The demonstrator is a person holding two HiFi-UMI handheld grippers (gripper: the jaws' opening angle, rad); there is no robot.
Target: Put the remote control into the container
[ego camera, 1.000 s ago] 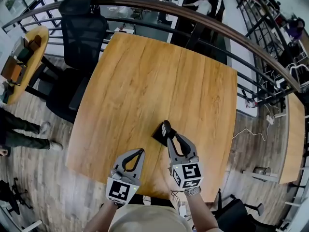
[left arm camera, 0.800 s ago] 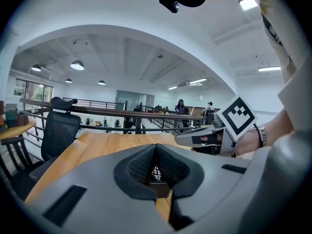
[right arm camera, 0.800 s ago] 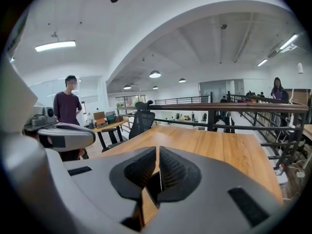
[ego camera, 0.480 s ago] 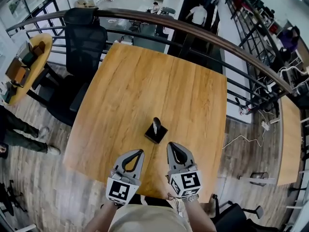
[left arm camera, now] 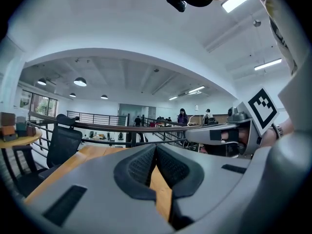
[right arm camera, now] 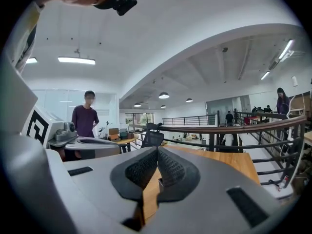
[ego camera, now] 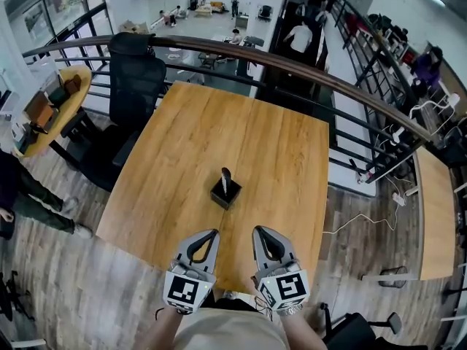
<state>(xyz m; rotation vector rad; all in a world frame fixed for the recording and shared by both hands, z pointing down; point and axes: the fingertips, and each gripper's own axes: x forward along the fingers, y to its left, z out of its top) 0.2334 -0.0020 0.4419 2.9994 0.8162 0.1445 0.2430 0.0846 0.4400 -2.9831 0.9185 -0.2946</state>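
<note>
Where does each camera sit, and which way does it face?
Head view: on the person's head, facing steeply down at the table, container and remote control; forearms, left gripper and right gripper show.
Left gripper view: on the left gripper, facing level along its shut jaws toward the railing; right gripper at right.
Right gripper view: on the right gripper, along its shut jaws; left gripper at left.
Shared: both gripper views show table, railing, black chair.

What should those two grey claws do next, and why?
Probably rest and stop: the slim dark remote control stands in the small black square container on the wooden table, while the left gripper and right gripper are shut, empty, near the table's edge.
</note>
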